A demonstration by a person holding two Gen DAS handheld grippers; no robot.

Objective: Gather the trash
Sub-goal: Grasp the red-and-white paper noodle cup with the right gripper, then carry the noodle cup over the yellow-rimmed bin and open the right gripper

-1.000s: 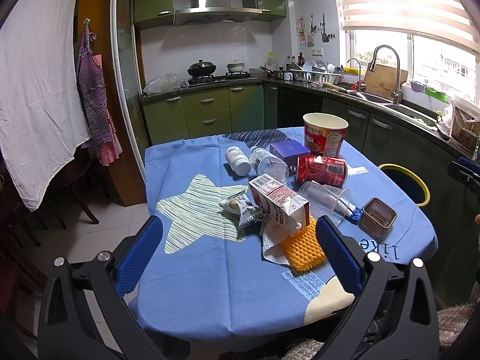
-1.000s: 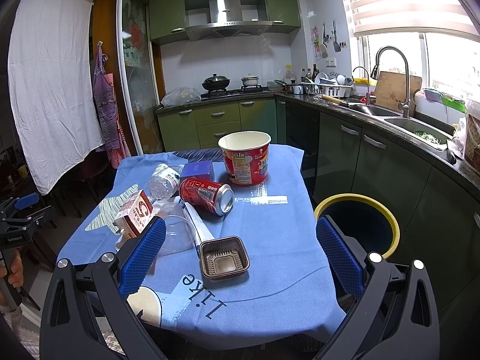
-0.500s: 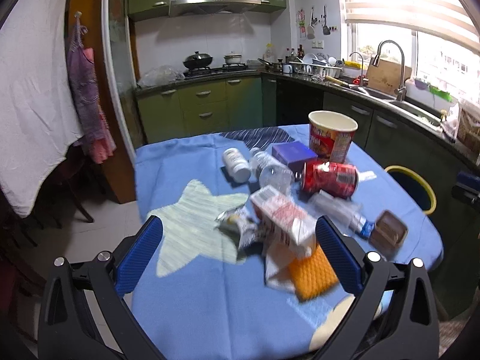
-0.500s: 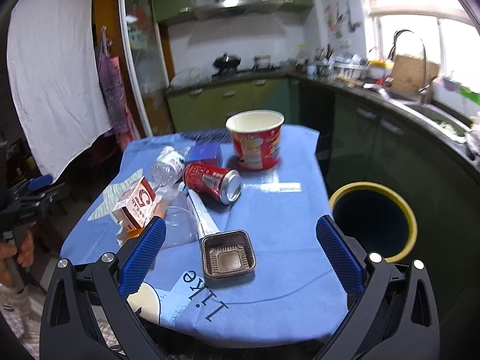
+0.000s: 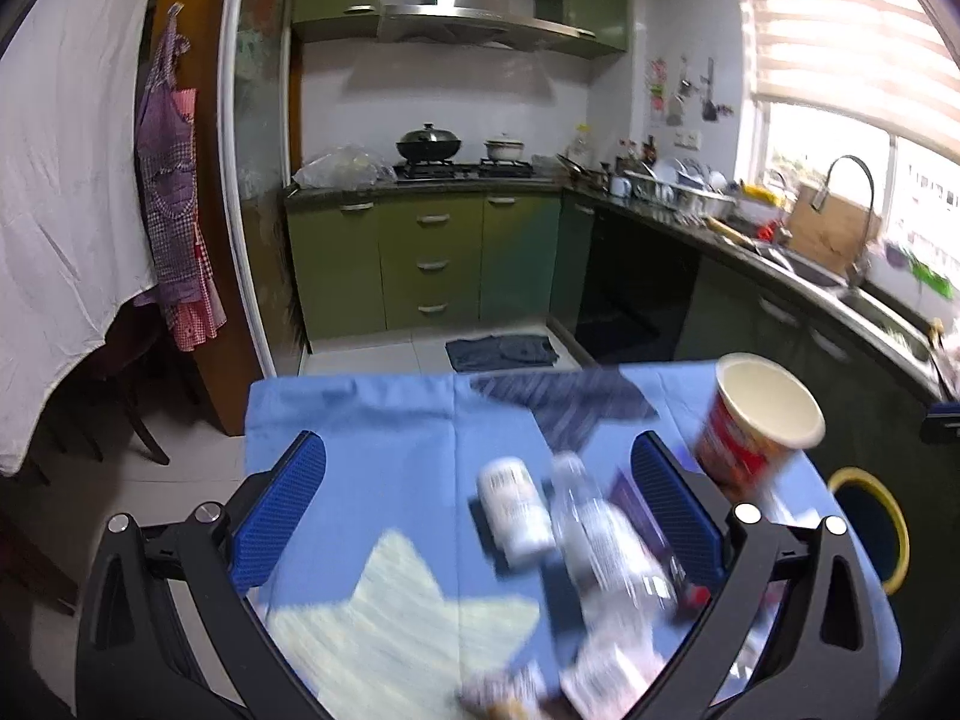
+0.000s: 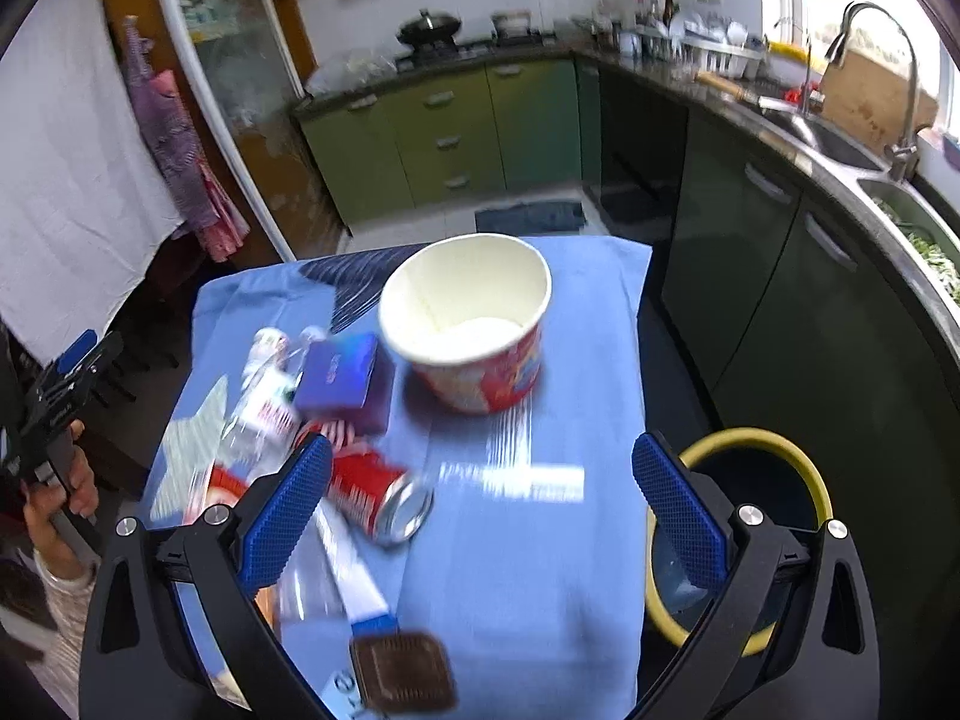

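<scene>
Trash lies on a blue tablecloth [image 6: 540, 570]. A red paper noodle cup [image 6: 474, 330] stands upright; it also shows in the left wrist view [image 5: 756, 426]. Near it lie a purple box [image 6: 345, 375], a red can [image 6: 375, 495] on its side, a clear plastic bottle [image 5: 600, 534], a white pill bottle [image 5: 516, 510] and a brown plastic tray [image 6: 402, 669]. My left gripper [image 5: 474, 516] is open and empty above the bottles. My right gripper [image 6: 474, 510] is open and empty above the cloth, just right of the can.
A dark bin with a yellow rim [image 6: 762, 516] stands on the floor right of the table; it also shows in the left wrist view [image 5: 870, 522]. Green kitchen cabinets [image 5: 432, 264] and a counter with a sink [image 6: 840, 144] lie beyond. A white sheet [image 5: 60, 210] hangs at the left.
Both grippers have moved forward over the table and closer to the trash; both views are blurred by motion. Both stay open and empty.
</scene>
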